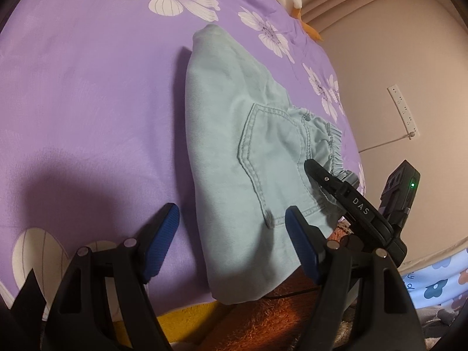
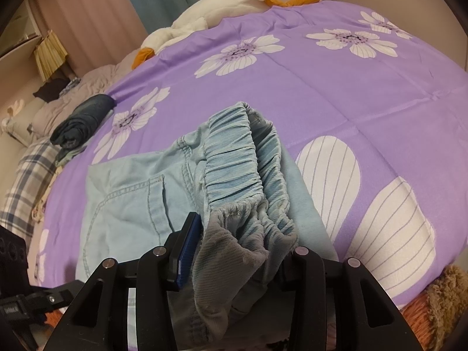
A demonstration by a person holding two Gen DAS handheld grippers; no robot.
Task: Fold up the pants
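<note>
Left claw (image 1: 231, 234) hovering with jaws spread wide, blue pads (image 1: 162, 241) clear of fabric, straddling the near edge of the pants (image 1: 234, 158). Right claw (image 2: 234, 251) clamping the elastic waistband (image 2: 248, 172), bunched cloth rising up between the jaws; left blue pad (image 2: 187, 251) pressing against the grey inner side of the fabric, the other pad hidden behind the cloth.

Pants: pale blue, lying partly folded on the bed (image 1: 87, 102), back pocket (image 1: 272, 152) facing up, waistband end lifted at the bed's near edge. In the left wrist view, right claw seen from the side (image 1: 327, 181) gripping at the gathered waistband.

Bed cover: purple with white flowers. Orange-brown fuzzy blanket (image 1: 263, 318) showing below the near bed edge.

Farther off: dark rolled garment (image 2: 83, 120) lying at the bed's left side, well apart from the pants. White plush toy (image 2: 210, 8) with orange parts resting at the far edge. Curtains (image 2: 140, 3) hanging behind.
</note>
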